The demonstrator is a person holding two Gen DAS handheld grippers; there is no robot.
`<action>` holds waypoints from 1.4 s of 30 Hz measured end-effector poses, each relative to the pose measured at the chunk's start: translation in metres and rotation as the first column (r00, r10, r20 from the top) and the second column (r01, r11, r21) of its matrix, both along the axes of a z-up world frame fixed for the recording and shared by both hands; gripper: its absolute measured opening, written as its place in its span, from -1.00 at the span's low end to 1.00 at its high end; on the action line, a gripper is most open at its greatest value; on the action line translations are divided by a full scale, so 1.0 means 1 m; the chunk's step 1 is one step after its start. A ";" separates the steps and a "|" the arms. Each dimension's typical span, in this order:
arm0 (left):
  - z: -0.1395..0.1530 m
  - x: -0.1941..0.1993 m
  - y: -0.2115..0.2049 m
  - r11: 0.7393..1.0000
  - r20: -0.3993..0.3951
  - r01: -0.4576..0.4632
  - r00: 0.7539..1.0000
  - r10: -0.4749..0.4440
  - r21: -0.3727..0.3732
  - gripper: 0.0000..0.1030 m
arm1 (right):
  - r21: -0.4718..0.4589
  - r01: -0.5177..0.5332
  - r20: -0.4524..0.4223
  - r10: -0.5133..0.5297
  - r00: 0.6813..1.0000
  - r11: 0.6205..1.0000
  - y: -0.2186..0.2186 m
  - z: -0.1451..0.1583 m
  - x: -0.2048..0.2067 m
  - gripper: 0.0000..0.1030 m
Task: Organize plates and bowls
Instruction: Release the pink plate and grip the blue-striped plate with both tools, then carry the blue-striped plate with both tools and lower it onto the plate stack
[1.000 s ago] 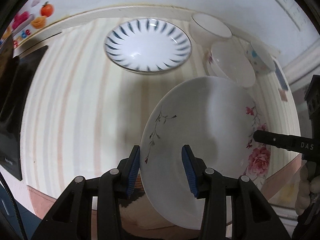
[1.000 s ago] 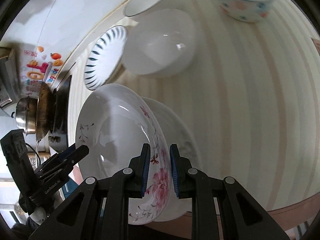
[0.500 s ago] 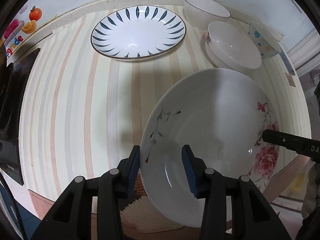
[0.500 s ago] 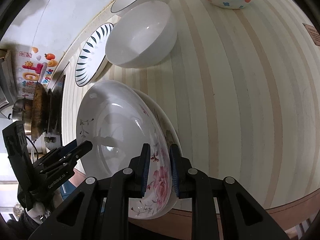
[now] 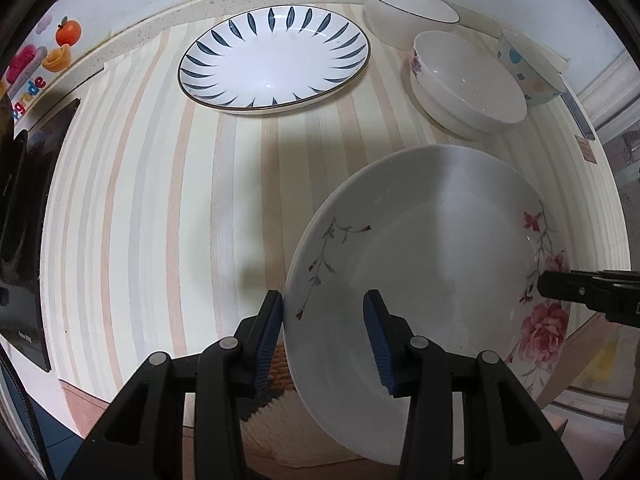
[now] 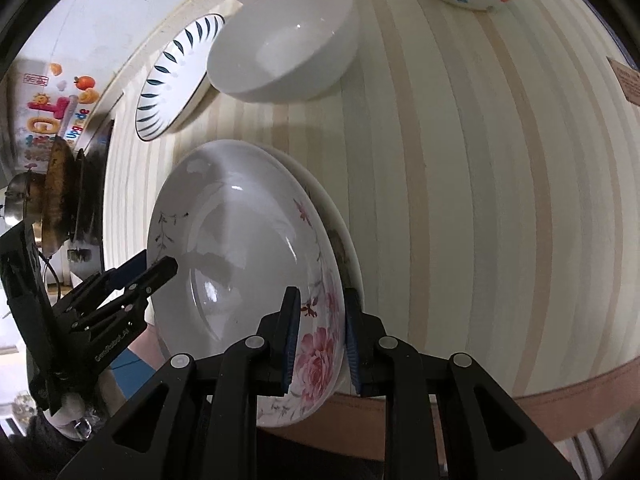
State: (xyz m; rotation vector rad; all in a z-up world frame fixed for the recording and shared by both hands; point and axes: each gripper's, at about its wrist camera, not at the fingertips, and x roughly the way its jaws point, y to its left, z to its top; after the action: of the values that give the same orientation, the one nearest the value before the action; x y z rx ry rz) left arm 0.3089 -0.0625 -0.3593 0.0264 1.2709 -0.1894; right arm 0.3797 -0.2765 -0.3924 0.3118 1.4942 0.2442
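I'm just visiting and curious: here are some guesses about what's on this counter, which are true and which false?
1. Both grippers are at the rim of the rose plate. True: left gripper, right gripper.
2. The blue-leaf plate is stacked on the rose plate. False: it lies apart, near the wall.
3. A second plate sits under the rose plate. True.
4. The white bowl holds food. False: it is empty.
5. The counter is plain black. False: pale stripes.

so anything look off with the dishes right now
Yes: the floral plate sits askew. It lies off-centre on the plate beneath, whose rim peeks out on one side, and its near part hangs past the front edge of the striped counter. Nothing looks chipped or spilled.
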 end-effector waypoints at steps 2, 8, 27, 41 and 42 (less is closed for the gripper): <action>0.000 0.000 0.000 1.000 -0.003 -0.002 1.000 0.002 -0.003 -0.24 | 0.007 0.002 -0.018 -0.002 1.000 1.000 -0.001 0.002 0.000 -0.53; 0.005 0.001 0.004 1.000 -0.016 0.000 1.000 0.000 -0.021 -0.24 | 0.032 0.026 -0.029 -0.025 0.999 0.999 -0.018 0.019 0.002 -0.51; 0.019 0.187 0.135 0.968 -0.012 -0.224 0.974 0.224 -0.109 -0.18 | 0.046 0.036 0.151 -0.042 0.988 0.998 0.106 0.061 0.204 -0.09; -0.011 0.219 0.116 0.975 -0.028 -0.122 0.993 0.119 -0.188 -0.62 | -0.226 -0.057 0.067 0.074 0.995 0.972 0.137 -0.001 0.250 -0.70; -0.011 0.218 0.113 0.979 -0.026 -0.124 0.992 0.121 -0.165 -0.62 | -0.230 -0.053 0.071 0.071 0.995 0.972 0.137 -0.002 0.250 -0.70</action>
State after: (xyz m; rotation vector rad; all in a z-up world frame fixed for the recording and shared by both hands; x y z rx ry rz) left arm 0.5269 0.0508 -0.3699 -0.1969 1.2650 -0.1886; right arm 0.6298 -0.1393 -0.3942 0.0706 1.4390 0.1310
